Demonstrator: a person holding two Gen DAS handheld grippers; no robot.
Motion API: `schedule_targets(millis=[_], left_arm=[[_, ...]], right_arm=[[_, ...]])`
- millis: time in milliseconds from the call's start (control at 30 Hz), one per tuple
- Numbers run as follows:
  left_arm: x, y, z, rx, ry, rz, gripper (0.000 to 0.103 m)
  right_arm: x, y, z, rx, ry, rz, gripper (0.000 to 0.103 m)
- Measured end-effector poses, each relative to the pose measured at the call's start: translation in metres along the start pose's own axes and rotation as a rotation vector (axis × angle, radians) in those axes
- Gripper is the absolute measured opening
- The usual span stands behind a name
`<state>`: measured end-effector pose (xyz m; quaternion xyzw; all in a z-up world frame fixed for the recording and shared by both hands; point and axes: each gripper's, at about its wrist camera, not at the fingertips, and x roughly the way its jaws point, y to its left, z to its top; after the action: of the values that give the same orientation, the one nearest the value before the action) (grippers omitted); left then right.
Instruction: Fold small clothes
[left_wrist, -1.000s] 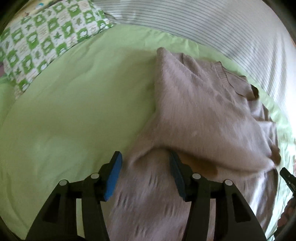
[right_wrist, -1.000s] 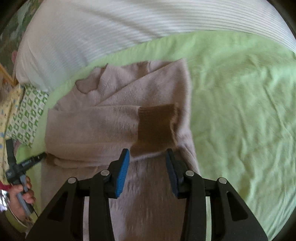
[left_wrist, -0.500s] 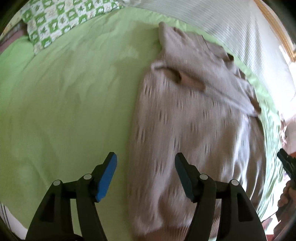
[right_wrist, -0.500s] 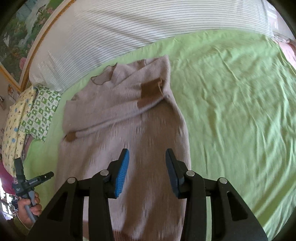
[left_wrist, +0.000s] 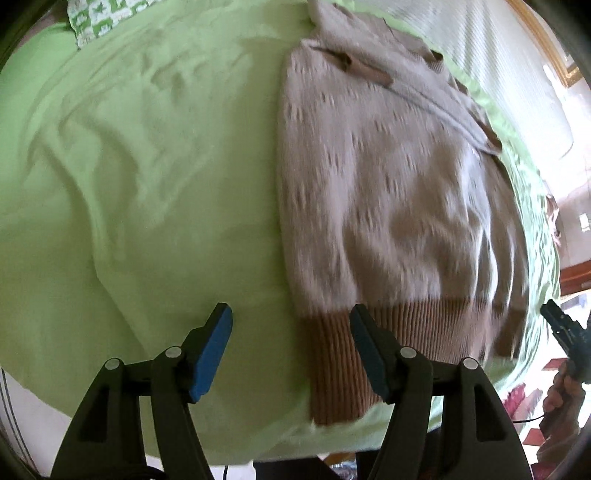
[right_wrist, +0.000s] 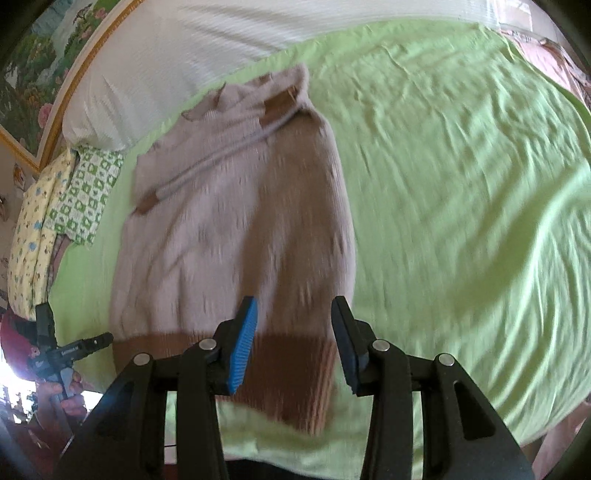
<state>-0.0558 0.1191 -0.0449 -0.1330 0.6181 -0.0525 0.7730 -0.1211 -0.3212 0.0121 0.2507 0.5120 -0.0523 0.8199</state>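
Knit sweater lies flat on green bedsheet, sleeves already folded across chest, brown ribbed hem nearest the bed edge. Left gripper and right gripper both spread apart, holding nothing, above hem corners. Next, I'd say: pinch both corners w/ even depth, lift together, carry hem to collar w/o dragging the sleeves.

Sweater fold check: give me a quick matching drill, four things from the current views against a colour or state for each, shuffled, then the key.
Things:
1. sweater hem band
2. bed sheet
3. sleeves
4. left hand-held gripper

States:
A. light green, wrinkled
B. open, empty, at the hem's corner
C. brown, ribbed, at the near edge of the bed
D. folded across the chest, brown cuffs showing

Pairs: 1-C, 2-A, 3-D, 4-B
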Motion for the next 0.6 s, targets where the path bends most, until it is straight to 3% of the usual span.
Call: schedule_targets(millis=[300, 600], left_arm=[[0.010, -0.008, -0.031, 0.033, 0.072, -0.032, 0.074], [0.025, -0.023, -0.017, -0.004, 0.078, -0.074, 0.076]], right_arm=[[0.012, -0.015, -0.040, 0.063, 0.062, 0.013, 0.043], [0.024, -0.017, -0.045, 0.135, 0.047, 0.068, 0.043]])
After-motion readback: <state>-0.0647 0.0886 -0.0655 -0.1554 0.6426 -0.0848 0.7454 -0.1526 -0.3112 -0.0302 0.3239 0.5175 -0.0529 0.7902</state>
